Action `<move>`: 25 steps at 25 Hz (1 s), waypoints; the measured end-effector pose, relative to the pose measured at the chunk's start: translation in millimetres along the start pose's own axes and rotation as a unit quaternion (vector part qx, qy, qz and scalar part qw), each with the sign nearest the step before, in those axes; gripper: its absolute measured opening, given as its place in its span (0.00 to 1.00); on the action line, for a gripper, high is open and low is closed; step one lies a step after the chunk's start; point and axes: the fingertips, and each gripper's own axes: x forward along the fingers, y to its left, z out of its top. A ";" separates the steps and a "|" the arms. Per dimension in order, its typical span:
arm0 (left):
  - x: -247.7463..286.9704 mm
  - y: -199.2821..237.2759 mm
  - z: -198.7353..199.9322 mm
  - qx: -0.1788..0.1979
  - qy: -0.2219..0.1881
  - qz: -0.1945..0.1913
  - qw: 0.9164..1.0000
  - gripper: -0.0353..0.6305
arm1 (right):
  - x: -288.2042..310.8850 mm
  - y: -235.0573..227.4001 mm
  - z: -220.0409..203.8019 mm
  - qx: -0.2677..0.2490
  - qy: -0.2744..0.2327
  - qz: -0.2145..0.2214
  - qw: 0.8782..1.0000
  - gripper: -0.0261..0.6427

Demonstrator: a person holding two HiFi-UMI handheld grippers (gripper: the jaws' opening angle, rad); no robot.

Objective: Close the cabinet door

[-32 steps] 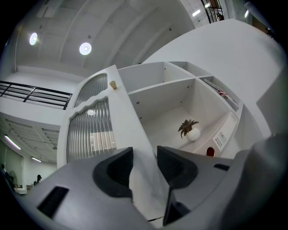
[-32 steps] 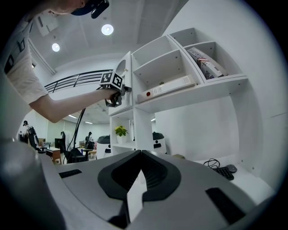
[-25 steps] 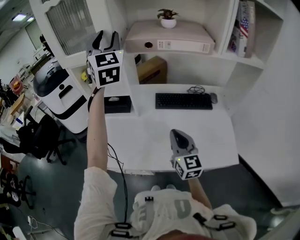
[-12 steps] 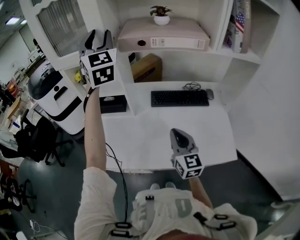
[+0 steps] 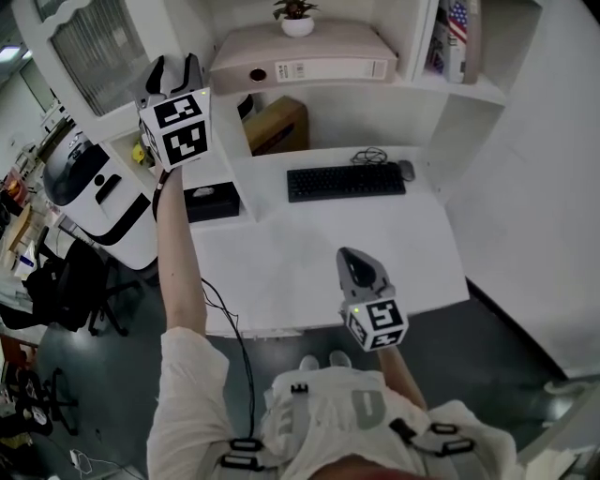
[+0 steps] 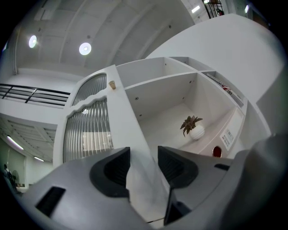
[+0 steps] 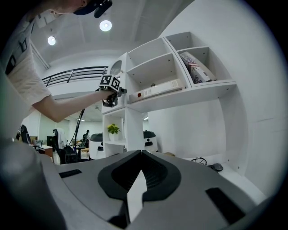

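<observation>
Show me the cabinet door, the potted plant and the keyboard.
cabinet door (image 6: 87, 130), left gripper view, its ribbed glass pane.
potted plant (image 6: 197, 132), left gripper view, its white pot.
keyboard (image 5: 345, 181), head view, middle of its keys.

The head camera has swung. The potted plant (image 5: 297, 17), binder (image 5: 300, 67) and keyboard (image 5: 345, 181) now sit higher and further left in its view. The cabinet door (image 5: 89, 52) and left gripper (image 5: 174, 67) slid left with them. The right gripper (image 5: 349, 255) has drawn back slightly toward the person, over the front edge of the surface (image 5: 281, 262).
</observation>
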 end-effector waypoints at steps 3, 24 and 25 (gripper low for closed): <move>-2.3 -3.9 2.3 -0.035 0.008 -0.017 0.999 0.37 | -6.9 -5.9 0.1 0.003 -0.001 -0.008 1.000 0.05; -118.9 -28.3 115.3 -0.071 -0.122 -0.071 0.988 0.38 | -16.0 9.4 -0.2 0.012 -0.011 0.031 0.999 0.05; -131.8 -29.1 119.9 -0.072 -0.133 -0.070 0.986 0.38 | -15.1 12.0 -0.4 0.010 -0.010 0.035 0.999 0.05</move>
